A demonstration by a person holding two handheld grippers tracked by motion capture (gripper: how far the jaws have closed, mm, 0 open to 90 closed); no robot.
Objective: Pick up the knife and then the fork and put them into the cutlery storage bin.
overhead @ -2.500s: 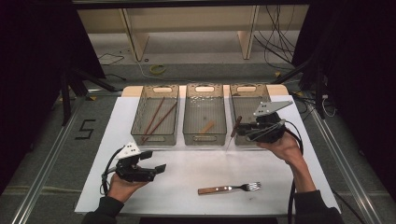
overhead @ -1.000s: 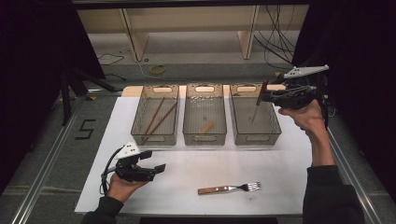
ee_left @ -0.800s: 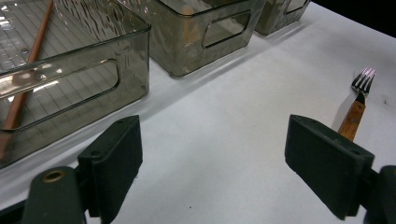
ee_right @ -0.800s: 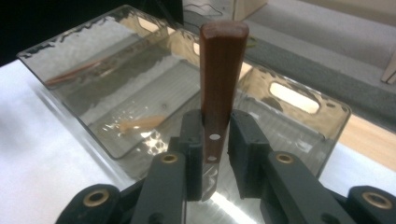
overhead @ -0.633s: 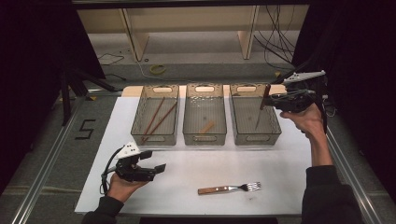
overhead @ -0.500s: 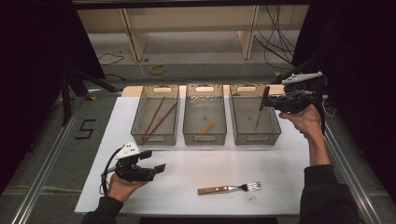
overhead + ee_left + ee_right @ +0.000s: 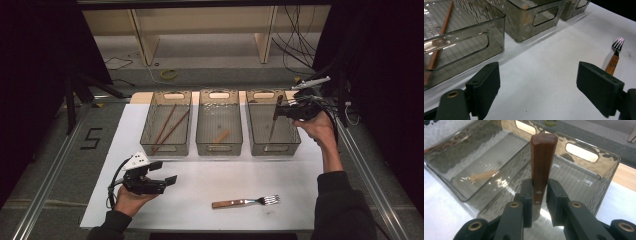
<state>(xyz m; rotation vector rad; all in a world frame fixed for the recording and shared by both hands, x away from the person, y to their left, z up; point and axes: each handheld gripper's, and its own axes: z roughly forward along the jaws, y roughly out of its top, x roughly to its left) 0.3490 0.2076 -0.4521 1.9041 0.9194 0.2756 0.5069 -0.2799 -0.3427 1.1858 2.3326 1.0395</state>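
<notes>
My right gripper (image 7: 286, 111) is shut on the brown wooden handle of a knife (image 7: 276, 109). The knife hangs upright, handle up, its blade pointing down into the right-hand clear bin (image 7: 273, 146). In the right gripper view the handle (image 7: 542, 157) sticks up between my right gripper's (image 7: 539, 195) jaws, above the bin's floor. My left gripper (image 7: 163, 172) rests open on the white mat at the front left, its jaws wide apart with nothing between them. A fork (image 7: 245, 202) with a wooden handle lies on the mat at the front middle, and the fork (image 7: 615, 53) lies beyond the left gripper's (image 7: 537, 85) right jaw.
Three clear bins stand in a row at the back of the mat. The left bin (image 7: 165, 145) holds brown chopsticks (image 7: 169, 127). The middle bin (image 7: 218, 147) holds a small pale wooden piece (image 7: 220, 136). Metal rails run along both sides of the table.
My right gripper, high at the far right a second ago, has come down and to the left with the knife, over the right bin. The left gripper and fork have not moved.
</notes>
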